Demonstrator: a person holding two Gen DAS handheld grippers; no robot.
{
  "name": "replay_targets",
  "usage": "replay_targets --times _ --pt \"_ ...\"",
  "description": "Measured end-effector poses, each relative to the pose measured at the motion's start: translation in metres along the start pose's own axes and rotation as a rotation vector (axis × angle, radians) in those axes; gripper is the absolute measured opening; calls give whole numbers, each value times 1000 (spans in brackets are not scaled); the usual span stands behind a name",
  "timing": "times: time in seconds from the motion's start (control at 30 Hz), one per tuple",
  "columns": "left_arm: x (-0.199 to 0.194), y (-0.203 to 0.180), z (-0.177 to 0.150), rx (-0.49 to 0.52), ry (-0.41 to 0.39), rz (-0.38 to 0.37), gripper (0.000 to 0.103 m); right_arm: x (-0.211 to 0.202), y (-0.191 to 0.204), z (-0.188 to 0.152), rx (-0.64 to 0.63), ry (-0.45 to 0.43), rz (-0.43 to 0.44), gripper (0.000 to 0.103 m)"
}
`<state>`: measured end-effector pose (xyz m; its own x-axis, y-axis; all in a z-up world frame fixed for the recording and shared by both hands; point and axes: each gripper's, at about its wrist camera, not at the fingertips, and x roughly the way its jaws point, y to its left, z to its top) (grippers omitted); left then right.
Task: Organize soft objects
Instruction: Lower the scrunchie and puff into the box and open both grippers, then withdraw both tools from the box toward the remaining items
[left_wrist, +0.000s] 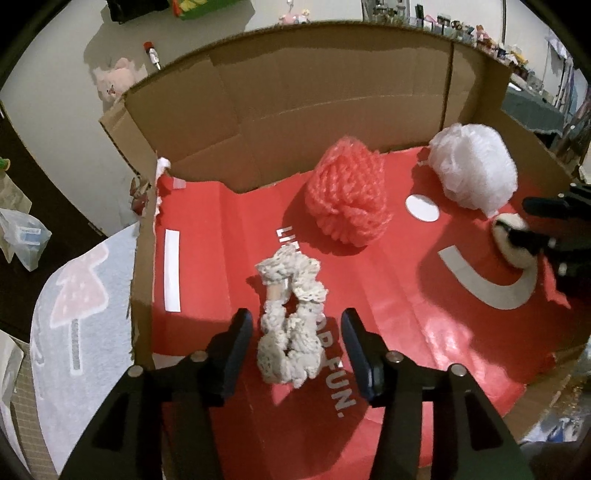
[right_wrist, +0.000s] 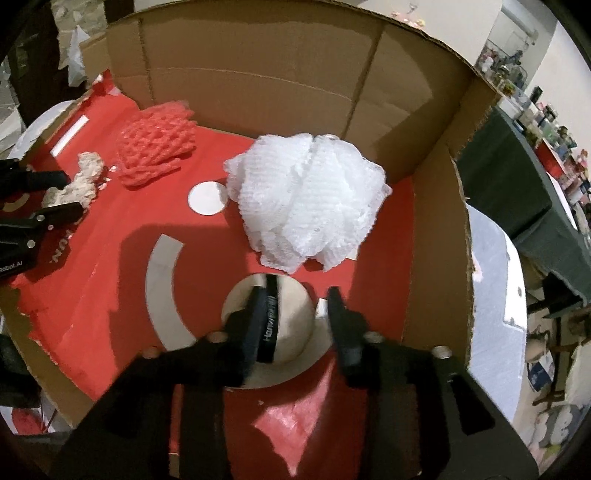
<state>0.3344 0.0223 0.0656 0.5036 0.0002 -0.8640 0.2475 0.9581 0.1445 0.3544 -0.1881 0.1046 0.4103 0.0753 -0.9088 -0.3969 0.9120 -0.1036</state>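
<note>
A cream crocheted scrunchie lies on the red floor of the cardboard box. My left gripper is open, one finger on each side of it; it also shows in the right wrist view around the scrunchie. A pink mesh puff and a white mesh puff sit further back. My right gripper is open around a cream ball with a black band, just in front of the white puff. The pink puff lies at the far left.
The box's back wall stands upright, with a side wall at the right. A white cloth with a pink tree print lies left of the box. A dark green covered table and cluttered shelves are at the right.
</note>
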Motion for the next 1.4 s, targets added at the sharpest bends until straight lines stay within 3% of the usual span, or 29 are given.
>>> replay_targets --times 0.1,0.23,0.3,0.47,0.67,0.77,1.03,1.2,1.4 --pt "-16 -1 -4 -5 -49 1 70 -8 11 -2 -34 -25 -13 57" --pt "-47 -2 -10 -25 -128 -30 77 -32 19 -3 -36 -85 -31 62" --pt "-63 -3 -13 -44 -165 -43 86 -45 19 -5 -23 -109 -29 66" --pt "-112 -9 -31 -75 -285 -72 94 -96 20 -18 -9 -215 -41 73" --pt "-164 -21 -58 -97 -426 -55 103 -164 23 -49 29 -358 -18 80" --pt "-190 -31 -82 -104 -509 -30 103 -193 29 -69 38 -425 -15 84" --pt "-230 -47 -139 -139 -607 -54 103 -254 57 -146 63 -605 -51 92" --pt "-235 -54 -174 -176 -625 -81 103 -260 72 -183 63 -631 -62 92" --pt "-224 -62 -206 -205 -627 -65 103 -247 88 -220 86 -637 -91 92"
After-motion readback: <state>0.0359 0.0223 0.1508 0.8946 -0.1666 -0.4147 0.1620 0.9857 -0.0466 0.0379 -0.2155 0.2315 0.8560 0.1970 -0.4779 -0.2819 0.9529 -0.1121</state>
